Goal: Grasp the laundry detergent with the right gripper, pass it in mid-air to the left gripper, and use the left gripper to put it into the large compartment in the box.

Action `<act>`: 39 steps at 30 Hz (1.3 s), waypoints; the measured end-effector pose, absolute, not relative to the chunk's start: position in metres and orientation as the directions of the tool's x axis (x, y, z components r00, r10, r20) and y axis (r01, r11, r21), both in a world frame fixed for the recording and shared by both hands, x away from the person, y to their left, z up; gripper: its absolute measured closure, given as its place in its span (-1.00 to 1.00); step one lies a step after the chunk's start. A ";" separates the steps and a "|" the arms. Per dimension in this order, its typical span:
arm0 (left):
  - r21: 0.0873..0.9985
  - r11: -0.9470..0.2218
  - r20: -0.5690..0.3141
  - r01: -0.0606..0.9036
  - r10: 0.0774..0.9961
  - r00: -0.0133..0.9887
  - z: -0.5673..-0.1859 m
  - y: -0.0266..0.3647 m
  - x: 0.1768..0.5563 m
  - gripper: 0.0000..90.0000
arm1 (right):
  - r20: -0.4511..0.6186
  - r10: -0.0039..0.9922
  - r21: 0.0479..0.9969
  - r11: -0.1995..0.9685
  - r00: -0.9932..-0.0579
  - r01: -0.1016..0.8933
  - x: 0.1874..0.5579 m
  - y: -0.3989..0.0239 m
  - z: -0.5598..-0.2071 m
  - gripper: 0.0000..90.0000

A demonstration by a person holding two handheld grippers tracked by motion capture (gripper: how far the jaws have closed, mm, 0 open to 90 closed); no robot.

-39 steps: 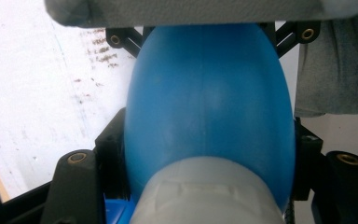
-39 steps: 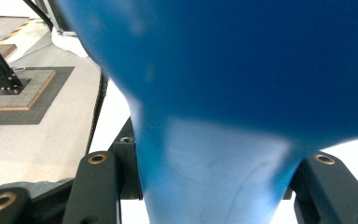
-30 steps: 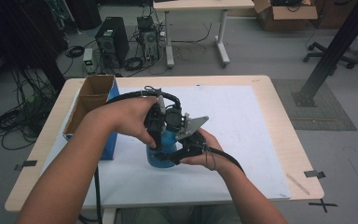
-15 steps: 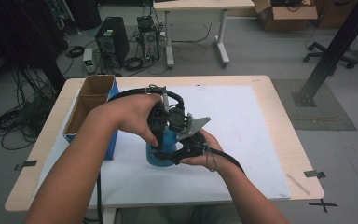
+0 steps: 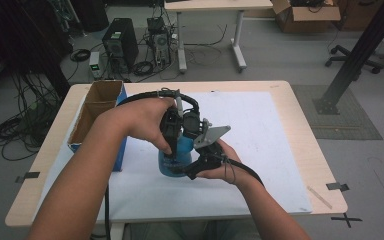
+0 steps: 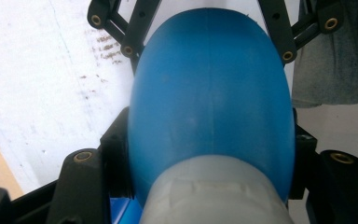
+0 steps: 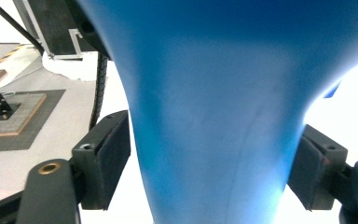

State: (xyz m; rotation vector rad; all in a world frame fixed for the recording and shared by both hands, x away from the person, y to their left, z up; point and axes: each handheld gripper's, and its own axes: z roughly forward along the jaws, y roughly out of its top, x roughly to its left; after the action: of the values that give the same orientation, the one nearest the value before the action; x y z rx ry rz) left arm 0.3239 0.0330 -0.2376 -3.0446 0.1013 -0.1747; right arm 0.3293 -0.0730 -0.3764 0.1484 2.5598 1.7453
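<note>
Blue bottle [image 5: 175,159] on desk [image 5: 280,145]: smooth, rigid-looking, likely slippery. Left tongs [image 5: 171,131] clenched on shoulder; right tongs [image 5: 195,167] clamping narrow waist, best hold.

A bottle [image 5: 176,159] stands mid-tabletop [image 5: 290,130] on a sheet [image 5: 260,130], a box [image 5: 96,116] to its left; computers [image 5: 120,45] sit on the floor behind.

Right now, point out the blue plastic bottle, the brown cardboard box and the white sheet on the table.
blue plastic bottle [image 6: 209,88], left gripper view, on its rounded body.
brown cardboard box [image 5: 96,102], high view, on its inner wall.
white sheet [image 5: 260,130], high view, on a bare part right of the hands.
</note>
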 end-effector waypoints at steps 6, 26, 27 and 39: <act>-0.090 -0.995 0.113 -0.051 -0.061 0.992 -0.237 0.033 0.326 -0.14 | 0.031 0.131 0.928 0.364 -0.991 0.077 0.331 -0.076 -0.377 -0.69; -0.054 -0.966 0.108 0.253 0.246 0.963 -0.217 0.043 0.343 -0.15 | 0.027 0.167 0.913 0.396 -0.986 0.092 0.336 -0.112 -0.362 -0.99; -0.044 -0.958 0.122 0.283 0.276 0.953 -0.215 0.044 0.345 -0.15 | 0.025 0.167 0.912 0.400 -0.986 0.091 0.336 -0.116 -0.360 -0.99; -0.005 -0.834 0.175 0.551 0.542 0.822 -0.206 0.057 0.365 -0.15 | -0.044 0.179 0.811 0.581 -0.983 0.070 0.346 -0.144 -0.333 -0.98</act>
State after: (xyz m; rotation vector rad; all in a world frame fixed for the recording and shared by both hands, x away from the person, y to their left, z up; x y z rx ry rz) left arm 0.3652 0.0573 -0.2056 -2.9461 -0.8843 -0.2578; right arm 0.3455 -0.1435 -0.3333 0.2126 2.6845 1.3683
